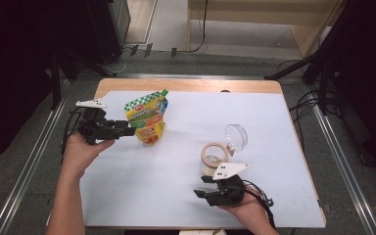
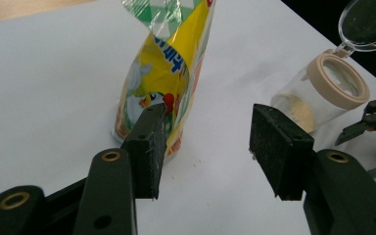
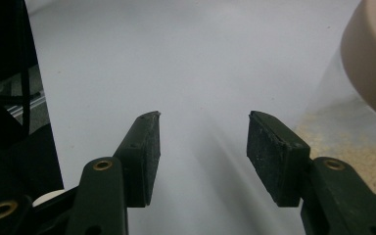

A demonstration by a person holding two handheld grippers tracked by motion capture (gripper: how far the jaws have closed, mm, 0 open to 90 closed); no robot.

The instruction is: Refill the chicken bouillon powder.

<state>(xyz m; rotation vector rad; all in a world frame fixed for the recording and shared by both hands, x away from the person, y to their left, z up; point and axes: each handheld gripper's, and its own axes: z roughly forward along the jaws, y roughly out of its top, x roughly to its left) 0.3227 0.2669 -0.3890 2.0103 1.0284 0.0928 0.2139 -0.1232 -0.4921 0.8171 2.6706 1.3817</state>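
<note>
A yellow and green stand-up pouch (image 1: 148, 117) with a green cap stands at the left of the white mat (image 1: 142, 196). My left gripper (image 1: 131, 128) reaches in from its left, level and open. In the left gripper view the pouch (image 2: 166, 73) stands just past the jaws, behind the left pad, with the gap of my left gripper (image 2: 205, 147) bare. A clear jar (image 1: 213, 157) with a beige rim holds some pale powder, its clear lid (image 1: 237, 137) flipped open. My right gripper (image 1: 201, 188) rests open in front of the jar, pointing left. In the right gripper view the jar (image 3: 367, 98) sits right of the open right gripper (image 3: 203, 142).
The mat covers a wooden table (image 1: 186, 85) whose edge shows at the back. Metal rails (image 1: 34, 161) run along both sides, with cables and stand legs on the floor beyond. Small crumbs (image 2: 196, 164) lie on the mat near the pouch.
</note>
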